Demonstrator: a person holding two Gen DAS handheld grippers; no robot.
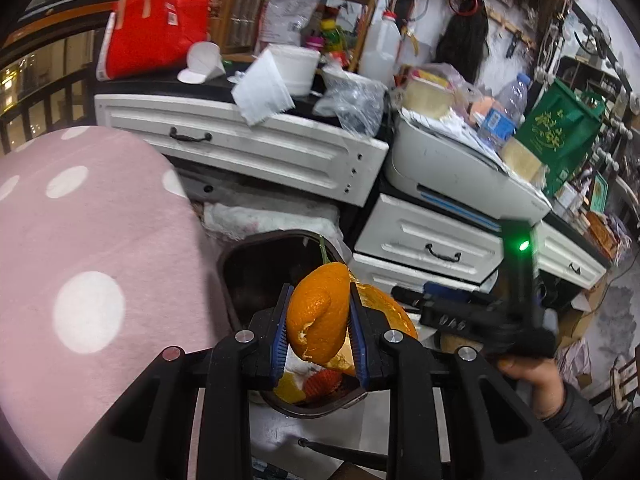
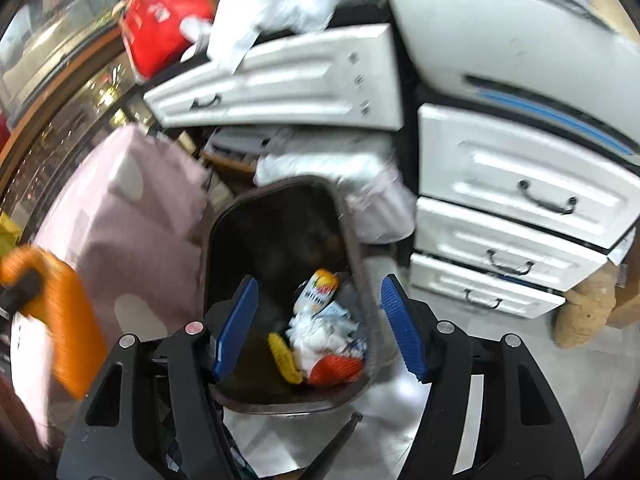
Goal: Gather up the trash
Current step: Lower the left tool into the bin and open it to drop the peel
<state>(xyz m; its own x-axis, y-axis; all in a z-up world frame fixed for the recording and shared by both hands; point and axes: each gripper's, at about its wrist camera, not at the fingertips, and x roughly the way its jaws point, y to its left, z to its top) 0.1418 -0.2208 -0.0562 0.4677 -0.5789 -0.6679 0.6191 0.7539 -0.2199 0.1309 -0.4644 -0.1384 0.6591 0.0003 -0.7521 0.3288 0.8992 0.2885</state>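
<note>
Green bag [image 1: 560, 136] shows gold characters, too blurred to read.

Dimpled, waxy orange peel [image 1: 316, 312]; ribbed blue rubbery pads [image 2: 402, 328]; fuzzy pink cloth [image 1: 92, 240]; glossy white-painted drawers [image 2: 516, 184].

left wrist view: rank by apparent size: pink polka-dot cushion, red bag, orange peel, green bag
1. pink polka-dot cushion, by far the largest
2. red bag
3. orange peel and green bag: look alike; the peel sits right at the lens in the left gripper, so unranked.
</note>
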